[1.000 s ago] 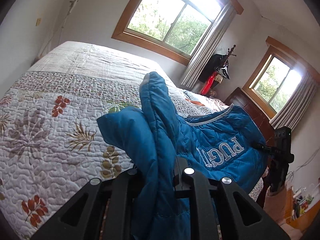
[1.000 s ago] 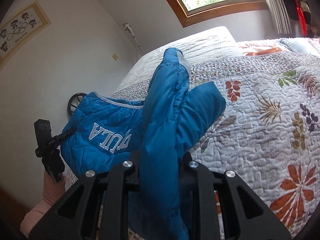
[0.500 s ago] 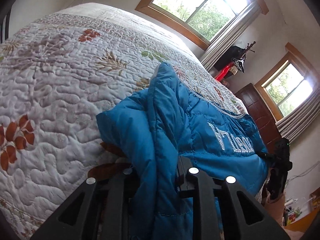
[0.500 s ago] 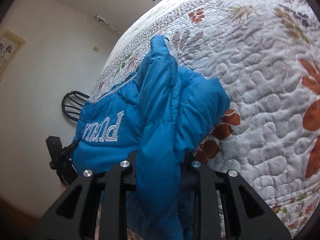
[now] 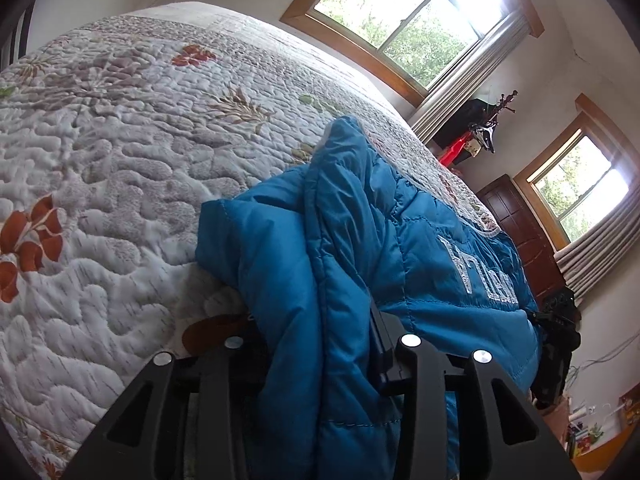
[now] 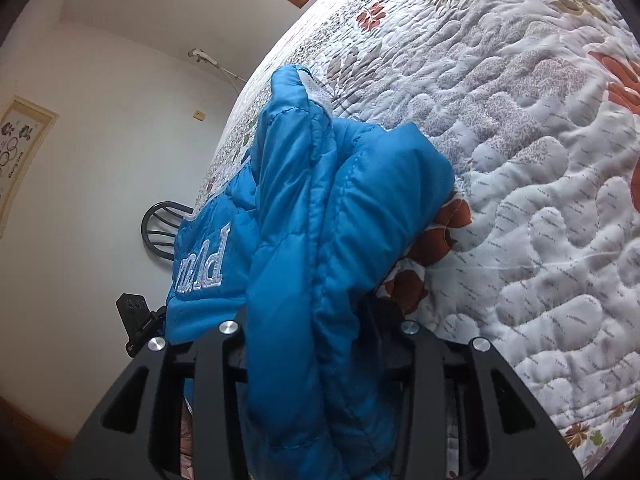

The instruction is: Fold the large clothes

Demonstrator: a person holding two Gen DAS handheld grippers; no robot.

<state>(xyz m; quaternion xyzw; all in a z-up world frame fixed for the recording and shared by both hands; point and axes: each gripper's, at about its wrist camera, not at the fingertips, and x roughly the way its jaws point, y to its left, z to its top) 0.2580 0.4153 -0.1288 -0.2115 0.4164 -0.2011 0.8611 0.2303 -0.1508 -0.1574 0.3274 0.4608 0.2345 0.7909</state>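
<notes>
A blue puffy quilted jacket (image 5: 360,248) with silver lettering lies stretched between both grippers, over the near edge of a floral quilted bed (image 5: 120,160). My left gripper (image 5: 320,344) is shut on a bunched fold of it, the fabric spilling over the fingers. In the right wrist view the same jacket (image 6: 320,208) bulges up, and my right gripper (image 6: 316,336) is shut on its other bunched end. Each gripper shows small in the other's view: the right gripper (image 5: 560,320) beyond the lettering, the left gripper (image 6: 138,316) past the jacket's far edge.
The quilt (image 6: 520,160) spreads wide beyond the jacket. Two windows (image 5: 400,16) with curtains, a coat rack (image 5: 488,128) and a dark wooden door (image 5: 516,224) stand on the far side. A black chair (image 6: 160,228) is by the wall.
Both grippers have come down and forward with the jacket, from held up above the bed to low over the quilt. The jacket's body now lies flatter on the bed.
</notes>
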